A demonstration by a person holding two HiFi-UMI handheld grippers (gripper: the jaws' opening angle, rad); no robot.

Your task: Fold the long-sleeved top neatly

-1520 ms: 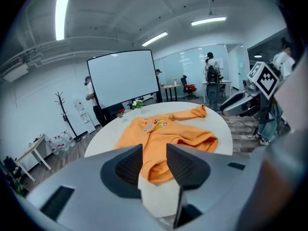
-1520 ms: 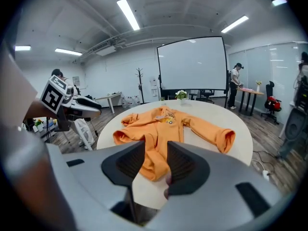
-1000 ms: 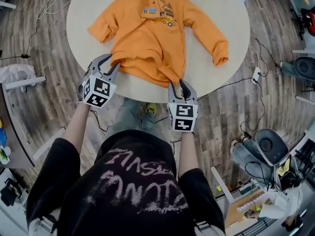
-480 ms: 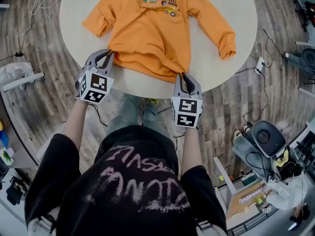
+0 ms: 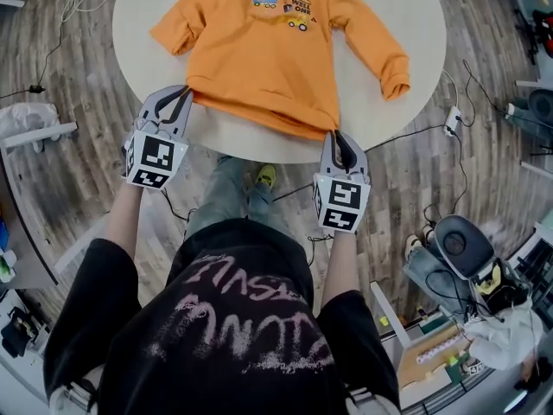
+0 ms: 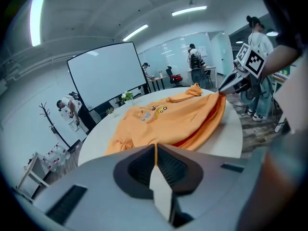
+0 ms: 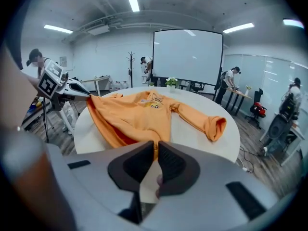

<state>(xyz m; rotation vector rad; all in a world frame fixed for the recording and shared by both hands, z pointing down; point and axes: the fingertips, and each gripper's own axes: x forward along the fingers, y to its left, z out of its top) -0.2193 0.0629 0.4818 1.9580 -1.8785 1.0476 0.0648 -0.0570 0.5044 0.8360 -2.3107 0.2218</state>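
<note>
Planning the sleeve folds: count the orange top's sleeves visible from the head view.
2. One sleeve lies toward the table's left edge, the other sleeve toward its right edge. Neither is hidden.

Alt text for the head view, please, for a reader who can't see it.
A person holds an orange long-sleeved top by its near hem, one corner in the left gripper, one in the right gripper; both pairs of jaws have just been closing on the fabric. The top lies print-side up on a round table, sleeves spread.
</note>
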